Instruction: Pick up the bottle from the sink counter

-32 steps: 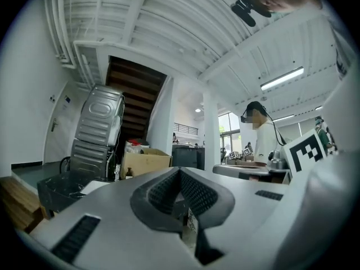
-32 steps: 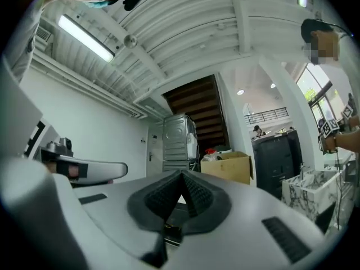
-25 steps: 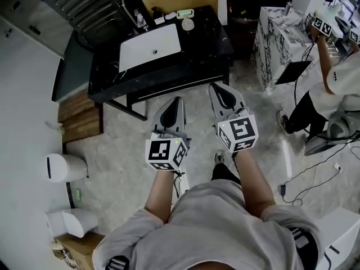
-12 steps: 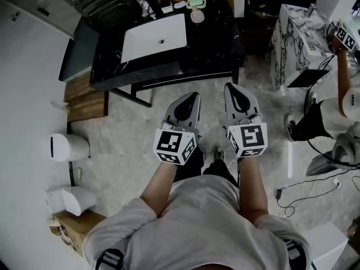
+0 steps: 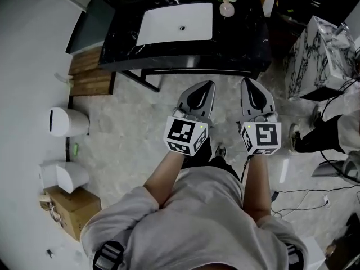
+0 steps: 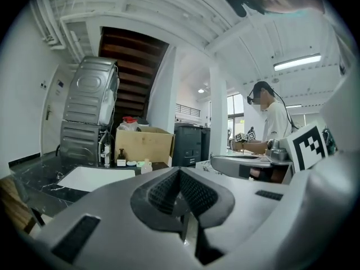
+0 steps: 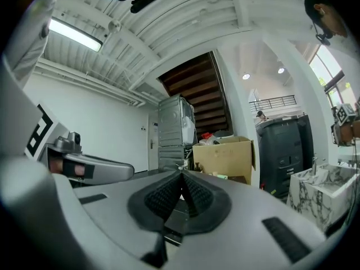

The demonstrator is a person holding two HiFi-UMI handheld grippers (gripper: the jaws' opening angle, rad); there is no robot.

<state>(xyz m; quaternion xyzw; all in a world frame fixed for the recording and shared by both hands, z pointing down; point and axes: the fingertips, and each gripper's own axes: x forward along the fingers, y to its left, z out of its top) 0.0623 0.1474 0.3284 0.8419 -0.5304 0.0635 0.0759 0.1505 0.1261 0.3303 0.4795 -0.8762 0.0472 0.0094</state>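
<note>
Black marble sink counter (image 5: 242, 41) lies well ahead of both jaw tips, with its white basin (image 5: 175, 24) roughly in line with the left pair. Past the basin, near the counter's far edge and ahead of the right gripper (image 5: 251, 86), stands the pale bottle (image 5: 226, 8). I carry the left gripper (image 5: 205, 89) just beside it. Both pairs of jaws are closed on nothing, I judge because the bottle is not yet within reach.

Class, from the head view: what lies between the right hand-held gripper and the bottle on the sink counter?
The head view shows only a strip of floor, then bare black countertop, between the right hand-held gripper and the bottle.
</note>
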